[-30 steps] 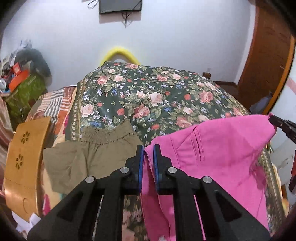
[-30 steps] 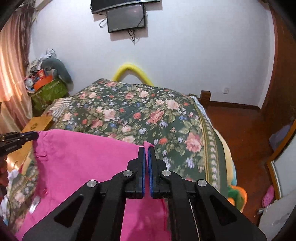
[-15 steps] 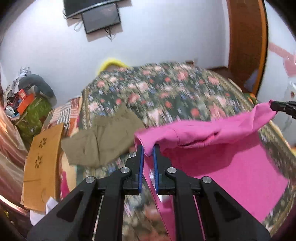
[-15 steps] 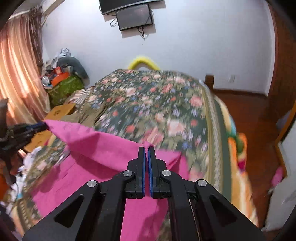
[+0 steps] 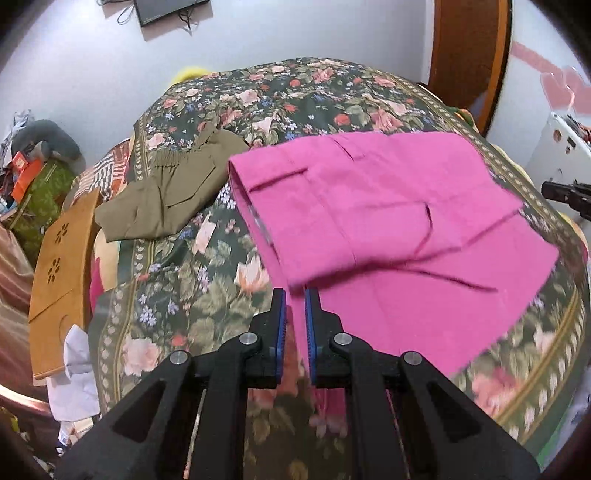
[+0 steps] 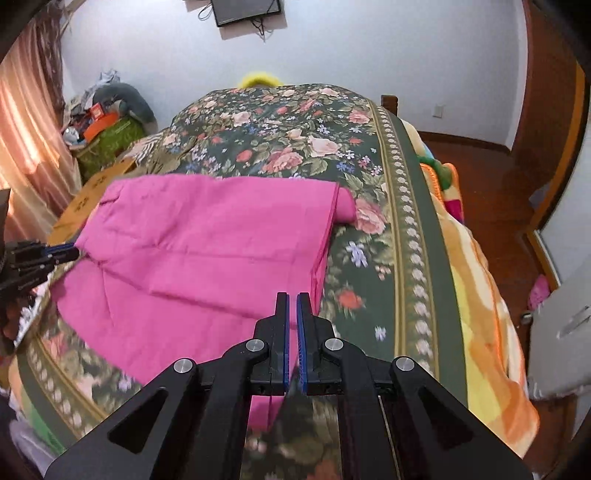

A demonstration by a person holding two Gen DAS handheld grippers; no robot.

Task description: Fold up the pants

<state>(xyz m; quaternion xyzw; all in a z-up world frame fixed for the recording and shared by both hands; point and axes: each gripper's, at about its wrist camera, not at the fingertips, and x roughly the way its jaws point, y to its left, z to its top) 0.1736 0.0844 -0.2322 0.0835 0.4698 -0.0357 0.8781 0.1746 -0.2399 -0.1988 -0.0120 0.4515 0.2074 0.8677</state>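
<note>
1. In the left wrist view, the pink pants [image 5: 388, 206] lie folded over on the floral bedspread [image 5: 207, 288], on the right half of the bed. The upper layer is doubled over the lower one, with a rounded fold at its far left.
2. The left gripper [image 5: 294, 295] is near the camera, with its blue-padded fingers [image 5: 281, 321] close together and a narrow gap between them. A strip of pink cloth runs through this gap, so the gripper seems clenched on the near left edge of the pants, though the blur here leaves it a little uncertain.
3. An olive garment [image 5: 166, 195] lies far left of the pants, just beside them. A wooden board [image 5: 59, 273] stands at the left edge of the bed, and a dark screen [image 5: 166, 9] hangs on the far wall.
4. In the right wrist view, the pink pants [image 6: 207, 251] cover the left near part of the bedspread [image 6: 369, 236], and their right edge runs down towards the camera.
5. The right gripper [image 6: 292, 299] has its fingers [image 6: 282, 332] almost together, and nothing is seen between the tips; the pink edge lies just beside and under them. It cannot be told if they pinch cloth lower down.
6. The left gripper [image 6: 72, 253] appears at the left border, touching the left edge of the pants. An orange striped blanket [image 6: 480, 295] hangs on the right side of the bed.
</note>
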